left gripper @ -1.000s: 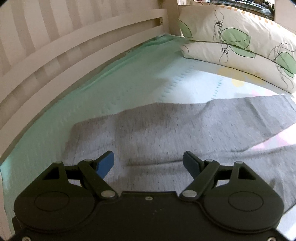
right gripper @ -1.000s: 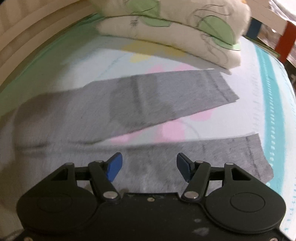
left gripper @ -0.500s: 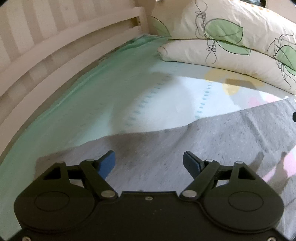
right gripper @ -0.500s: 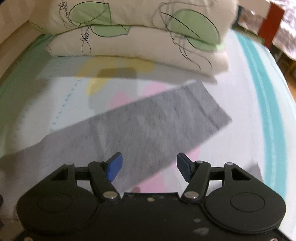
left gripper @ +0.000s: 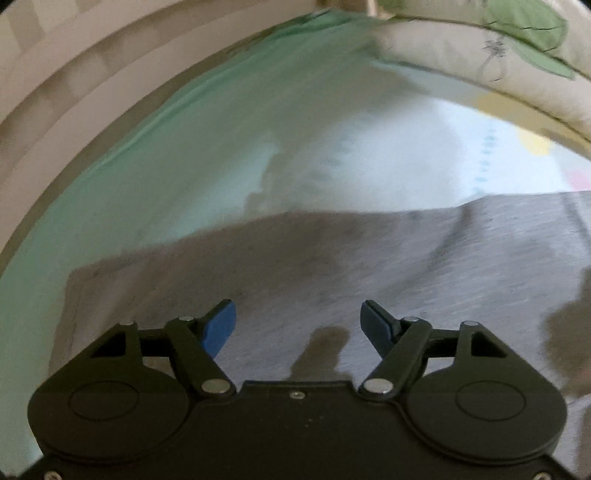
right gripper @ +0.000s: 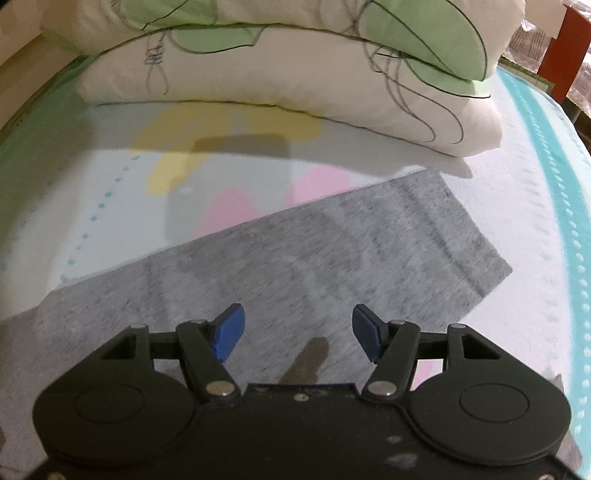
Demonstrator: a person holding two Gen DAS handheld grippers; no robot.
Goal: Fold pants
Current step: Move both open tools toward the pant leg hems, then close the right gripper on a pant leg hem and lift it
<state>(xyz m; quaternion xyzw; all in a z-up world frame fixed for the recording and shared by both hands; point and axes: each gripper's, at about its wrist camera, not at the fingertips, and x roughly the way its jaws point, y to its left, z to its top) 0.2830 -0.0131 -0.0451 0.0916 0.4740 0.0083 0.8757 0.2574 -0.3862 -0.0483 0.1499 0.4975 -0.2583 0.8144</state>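
Blur smears the pants point(left gripper: 369, 266) under my left gripper point(left gripper: 298, 325), whose jaws have just been closing with nothing gripped. One leg point(right gripper: 332, 258) runs slantwise toward the pillows point(right gripper: 295, 74), hem nearest them. My right gripper point(right gripper: 298, 332) gapes, empty, above it.

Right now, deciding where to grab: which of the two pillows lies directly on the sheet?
The lower pillow, plain white along its front edge; the green-leafed one is stacked on it.
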